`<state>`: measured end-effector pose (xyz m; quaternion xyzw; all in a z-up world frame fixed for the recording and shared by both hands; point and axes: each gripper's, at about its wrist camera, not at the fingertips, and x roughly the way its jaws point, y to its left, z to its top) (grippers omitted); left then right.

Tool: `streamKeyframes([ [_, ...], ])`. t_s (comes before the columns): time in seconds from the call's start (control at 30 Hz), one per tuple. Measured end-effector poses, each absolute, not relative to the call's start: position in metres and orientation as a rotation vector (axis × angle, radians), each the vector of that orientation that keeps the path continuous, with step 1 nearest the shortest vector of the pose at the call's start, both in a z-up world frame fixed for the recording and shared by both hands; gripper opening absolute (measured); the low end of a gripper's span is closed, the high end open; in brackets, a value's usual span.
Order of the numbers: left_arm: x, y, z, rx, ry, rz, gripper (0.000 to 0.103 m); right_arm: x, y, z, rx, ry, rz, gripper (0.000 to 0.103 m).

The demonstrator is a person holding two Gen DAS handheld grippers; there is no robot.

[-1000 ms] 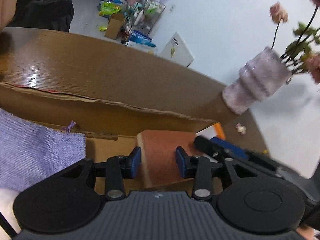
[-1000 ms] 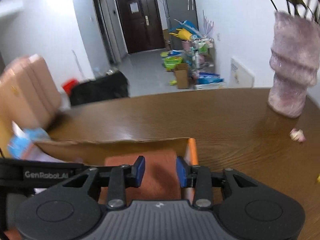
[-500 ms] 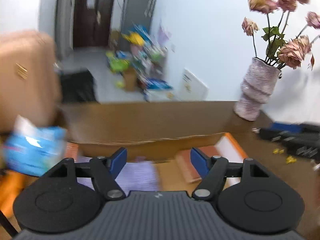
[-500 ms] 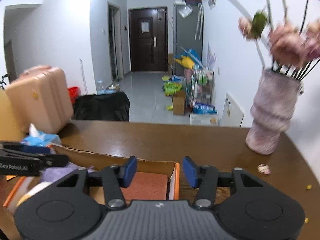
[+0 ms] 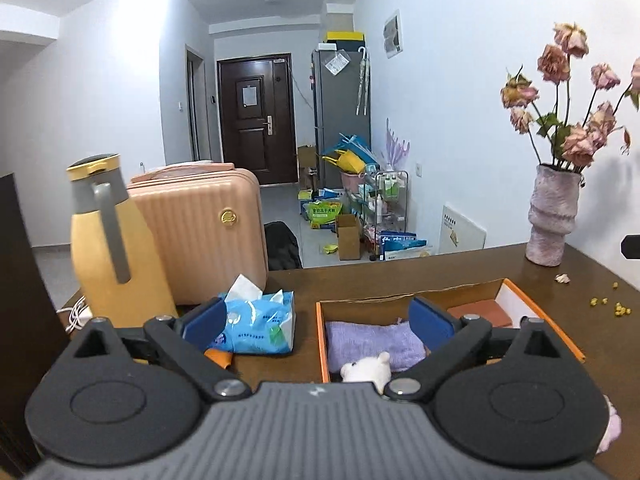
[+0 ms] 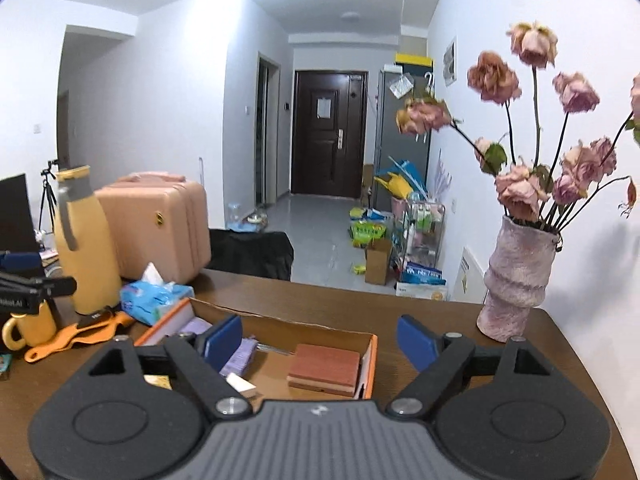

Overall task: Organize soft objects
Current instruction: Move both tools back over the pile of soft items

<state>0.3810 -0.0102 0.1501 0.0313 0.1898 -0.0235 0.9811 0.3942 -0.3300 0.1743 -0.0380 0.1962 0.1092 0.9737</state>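
An orange-rimmed cardboard box (image 5: 322, 332) (image 6: 373, 356) sits on the brown table. Inside lie a folded purple cloth (image 5: 372, 338) (image 6: 238, 354), a white plush toy (image 5: 366, 370) and a reddish-brown sponge block (image 5: 480, 312) (image 6: 326, 368). My left gripper (image 5: 320, 322) is open and empty, raised above the box's near left side. My right gripper (image 6: 320, 340) is open and empty, raised above the box's near side.
A blue tissue pack (image 5: 260, 322) (image 6: 154, 296), a yellow jug (image 5: 112, 248) (image 6: 84, 248), a yellow mug (image 6: 28, 326) and an orange tool (image 6: 76, 336) stand left of the box. A pink vase of dried flowers (image 5: 552, 216) (image 6: 516, 284) stands at the back right. A pink suitcase (image 5: 200, 232) stands behind the table.
Both grippers let go of the sponge block, opened wide and drew back and up from the box. The block now lies in the box's right part.
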Motion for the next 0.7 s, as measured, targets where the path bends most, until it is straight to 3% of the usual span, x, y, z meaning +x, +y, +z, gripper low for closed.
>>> streamKeyframes([
  [0.27,0.338,0.000,0.151,0.052,0.341,-0.056,0.102,0.352,-0.330,0.173,-0.045,0.340,0.210,0.089],
  [0.7,0.192,0.006,0.048,0.047,0.303,-0.066,0.103,0.196,-0.311,0.066,-0.040,0.255,0.253,0.094],
])
